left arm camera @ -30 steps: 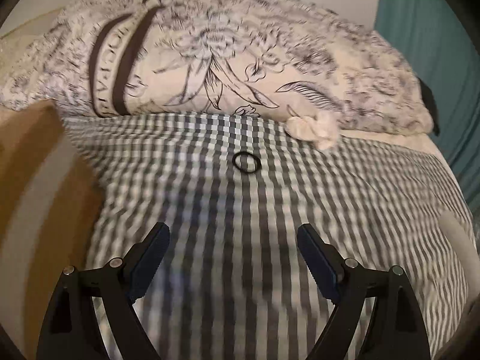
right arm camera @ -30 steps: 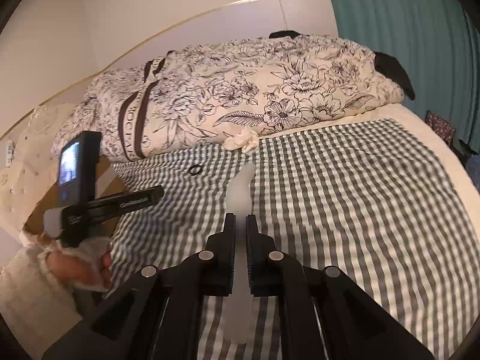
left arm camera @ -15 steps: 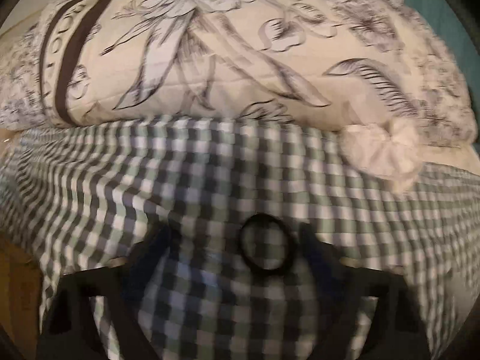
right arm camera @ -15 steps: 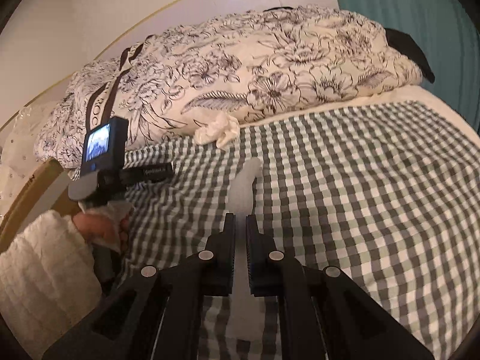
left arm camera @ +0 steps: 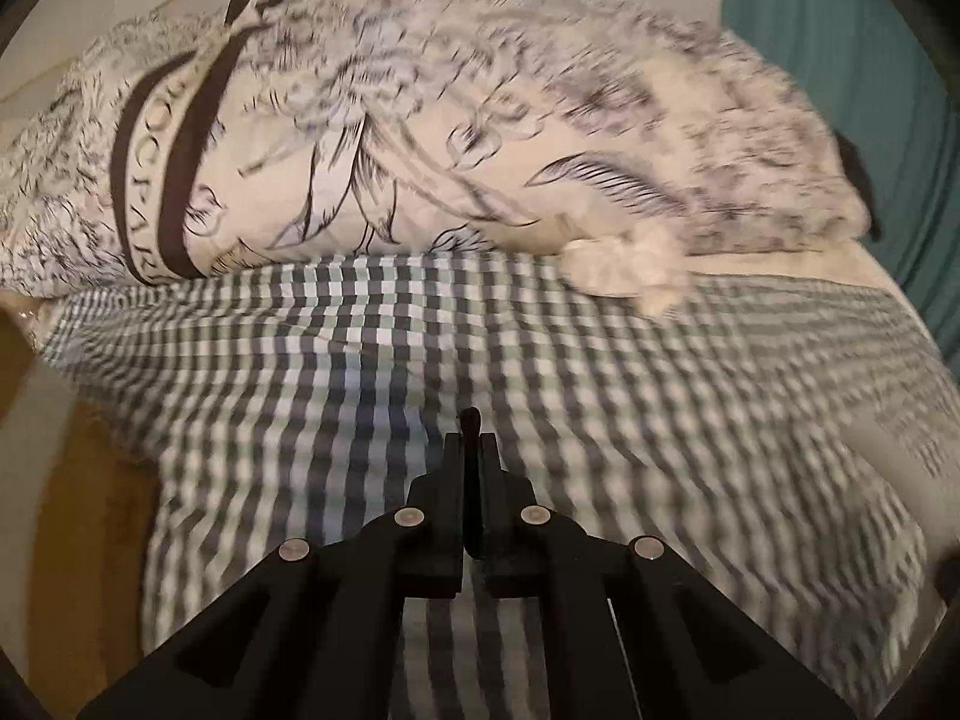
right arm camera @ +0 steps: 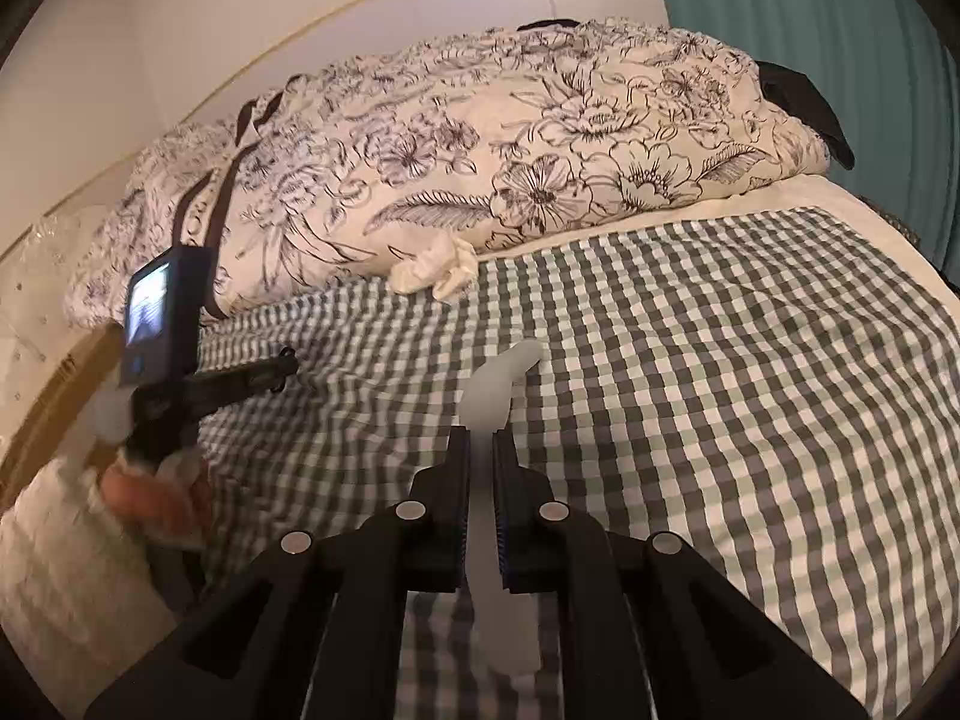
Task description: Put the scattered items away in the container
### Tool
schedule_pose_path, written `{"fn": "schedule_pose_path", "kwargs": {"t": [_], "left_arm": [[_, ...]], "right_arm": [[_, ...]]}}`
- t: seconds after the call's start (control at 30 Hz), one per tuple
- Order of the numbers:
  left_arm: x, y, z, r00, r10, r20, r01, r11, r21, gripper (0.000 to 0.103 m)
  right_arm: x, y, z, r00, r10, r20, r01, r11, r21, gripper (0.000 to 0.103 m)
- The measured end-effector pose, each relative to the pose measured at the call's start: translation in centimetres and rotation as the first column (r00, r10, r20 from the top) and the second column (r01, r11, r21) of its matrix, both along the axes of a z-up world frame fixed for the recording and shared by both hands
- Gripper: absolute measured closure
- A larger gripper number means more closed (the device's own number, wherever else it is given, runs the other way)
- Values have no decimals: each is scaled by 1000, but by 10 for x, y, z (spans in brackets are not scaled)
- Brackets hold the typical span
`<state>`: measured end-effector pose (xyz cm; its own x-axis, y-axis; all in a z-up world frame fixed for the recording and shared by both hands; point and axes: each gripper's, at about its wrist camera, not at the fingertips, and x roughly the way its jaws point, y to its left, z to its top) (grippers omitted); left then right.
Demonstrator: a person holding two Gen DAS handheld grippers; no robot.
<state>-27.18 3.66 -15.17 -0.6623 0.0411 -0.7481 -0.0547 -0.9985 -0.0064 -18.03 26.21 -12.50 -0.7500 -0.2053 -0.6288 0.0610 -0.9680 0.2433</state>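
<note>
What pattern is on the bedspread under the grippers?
The bedspread is grey-green and white gingham check, sharpest in the right wrist view.

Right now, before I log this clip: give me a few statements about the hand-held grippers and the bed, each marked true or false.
1. The left hand-held gripper is shut on a black hair tie. True.
2. The right hand-held gripper is open and empty. False: it is shut on a whitish translucent item.
3. A cream scrunchie lies beside the floral pillow. True.
4. The blanket is plain blue. False: it is checked.
</note>
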Motion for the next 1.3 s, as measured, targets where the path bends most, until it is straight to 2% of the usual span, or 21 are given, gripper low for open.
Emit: {"fn": "schedule_pose_path", "kwargs": {"t": [0.2, 0.3, 0.63, 0.83, 1.0, 1.17, 1.3], "left_arm": [[59, -8, 58, 998, -37, -40, 39, 999, 38, 99], [94, -9, 83, 996, -50, -69, 52, 998, 27, 99], [185, -47, 141, 989, -39, -139, 48, 997, 60, 99], [213, -95, 166, 986, -4, -166, 15, 998, 66, 99], [222, -144, 183, 982, 41, -187, -31, 998, 58, 99], [220, -194, 178, 981, 93, -168, -84, 995, 61, 99], [207, -234, 164, 980, 142, -140, -135, 989, 61, 99]], "right_arm": [[35, -6, 33, 1000, -6, -19, 6, 1000, -1, 96], [60, -14, 52, 999, -2, -36, 2, 1000, 3, 96], [140, -61, 112, 993, 46, -104, -43, 999, 32, 96], [169, -104, 134, 986, 91, -140, -88, 996, 28, 95], [170, -159, 156, 970, 169, -172, -166, 986, 35, 95], [160, -221, 169, 948, 250, -198, -244, 968, 53, 95], [140, -273, 162, 928, 324, -185, -322, 946, 44, 94]]}}
